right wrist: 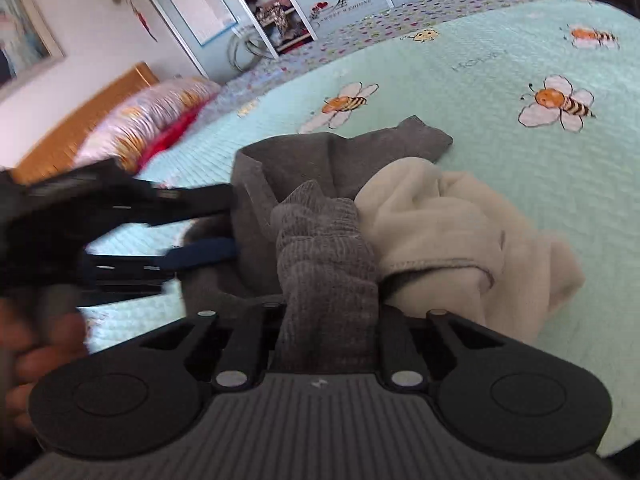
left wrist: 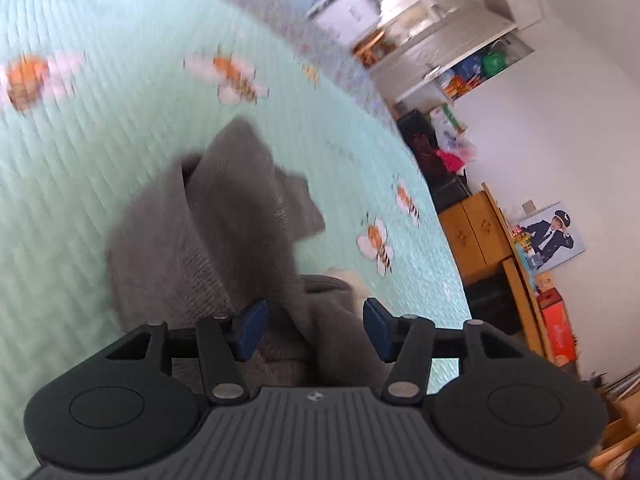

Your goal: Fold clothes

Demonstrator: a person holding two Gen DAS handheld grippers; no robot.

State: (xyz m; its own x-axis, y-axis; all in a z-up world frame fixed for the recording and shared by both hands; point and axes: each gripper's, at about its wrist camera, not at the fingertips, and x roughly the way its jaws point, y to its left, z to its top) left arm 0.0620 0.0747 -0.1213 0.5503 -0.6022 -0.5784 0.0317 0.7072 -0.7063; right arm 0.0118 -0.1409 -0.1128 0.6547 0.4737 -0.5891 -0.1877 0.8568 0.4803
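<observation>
Your right gripper (right wrist: 326,320) clenched the grey garment (right wrist: 320,232) low in frame, anchoring it, while your left gripper (left wrist: 316,330) stood released.

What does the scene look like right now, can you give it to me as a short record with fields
surface: mint bee-print bedspread
garment: grey knit garment, bunched, cream fleece lining showing
left gripper: open, blue pads either side of the grey fabric, not pressing
right gripper: shut on a gathered fold of the garment
fold state: not yet flat or folded
</observation>
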